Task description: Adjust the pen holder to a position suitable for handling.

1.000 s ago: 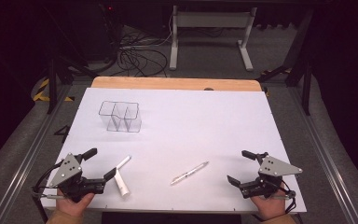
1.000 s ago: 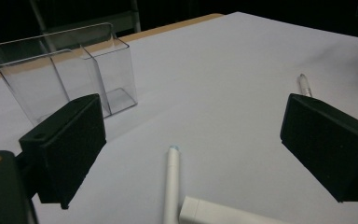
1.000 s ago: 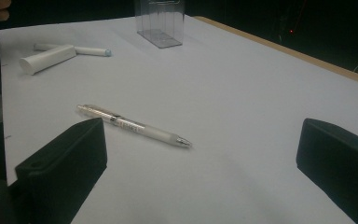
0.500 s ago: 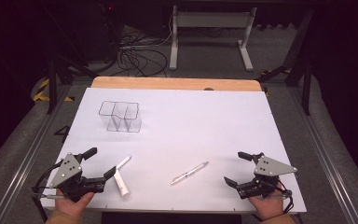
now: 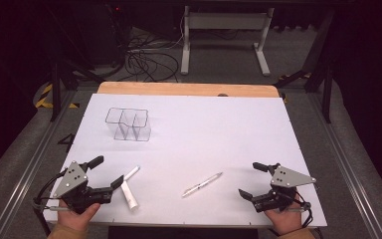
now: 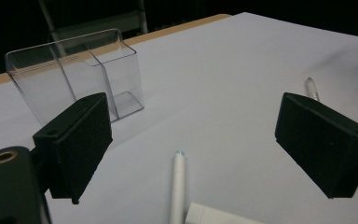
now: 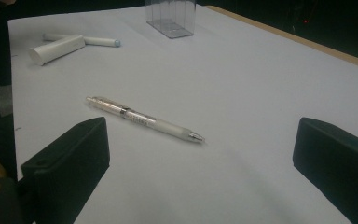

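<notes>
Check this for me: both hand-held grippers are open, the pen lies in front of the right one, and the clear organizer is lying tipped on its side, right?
Not quite. The organizer stands upright on the table, open tops facing up, as the left gripper view shows. The rest holds: the left hand-held gripper and the right hand-held gripper are both open, and the pen lies in front of the right one.

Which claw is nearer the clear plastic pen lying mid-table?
Right. The right claw sits open just right of the clear plastic pen; the left claw is farther, beyond the white marker.
</notes>
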`<action>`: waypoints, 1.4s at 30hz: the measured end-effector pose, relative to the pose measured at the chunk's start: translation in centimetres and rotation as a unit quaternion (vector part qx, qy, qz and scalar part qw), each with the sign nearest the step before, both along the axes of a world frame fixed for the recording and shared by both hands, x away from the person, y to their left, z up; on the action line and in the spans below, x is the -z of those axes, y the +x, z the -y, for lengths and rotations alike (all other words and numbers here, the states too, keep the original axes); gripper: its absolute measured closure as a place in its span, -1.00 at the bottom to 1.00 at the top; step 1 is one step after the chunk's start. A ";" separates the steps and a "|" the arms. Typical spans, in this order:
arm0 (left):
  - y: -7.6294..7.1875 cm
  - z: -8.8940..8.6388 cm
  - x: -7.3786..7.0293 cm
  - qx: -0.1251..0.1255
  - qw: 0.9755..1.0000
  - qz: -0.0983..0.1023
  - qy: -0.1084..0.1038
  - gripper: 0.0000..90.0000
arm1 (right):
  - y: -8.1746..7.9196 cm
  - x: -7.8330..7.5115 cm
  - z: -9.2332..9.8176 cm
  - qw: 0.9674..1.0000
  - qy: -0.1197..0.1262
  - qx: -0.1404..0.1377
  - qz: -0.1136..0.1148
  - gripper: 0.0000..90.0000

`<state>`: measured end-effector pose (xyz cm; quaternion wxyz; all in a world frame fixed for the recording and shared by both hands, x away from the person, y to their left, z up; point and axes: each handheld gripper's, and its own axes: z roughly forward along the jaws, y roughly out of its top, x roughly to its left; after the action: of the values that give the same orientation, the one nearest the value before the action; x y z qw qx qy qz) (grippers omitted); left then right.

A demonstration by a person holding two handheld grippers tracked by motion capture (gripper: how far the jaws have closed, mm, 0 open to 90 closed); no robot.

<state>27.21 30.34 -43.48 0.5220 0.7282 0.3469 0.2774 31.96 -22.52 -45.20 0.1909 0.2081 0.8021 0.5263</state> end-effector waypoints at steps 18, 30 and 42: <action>1.8 -0.7 -2.3 0.008 1.000 -0.006 -0.005 -0.73 | -0.1 0.0 0.0 1.000 0.005 0.002 0.000 -0.90; 2.9 -0.6 -3.4 0.011 1.000 -0.005 -0.002 -0.73 | 0.0 0.1 -0.1 1.000 0.002 0.000 -0.002 -0.90; 3.7 -0.6 -3.8 0.045 0.999 -0.015 0.010 -0.78 | 0.0 0.2 -0.2 1.000 -0.001 -0.002 -0.004 -0.90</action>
<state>30.89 30.95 -39.70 0.5217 0.7522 0.3188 0.2459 31.92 -22.36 -45.37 0.1875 0.2085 0.8037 0.5249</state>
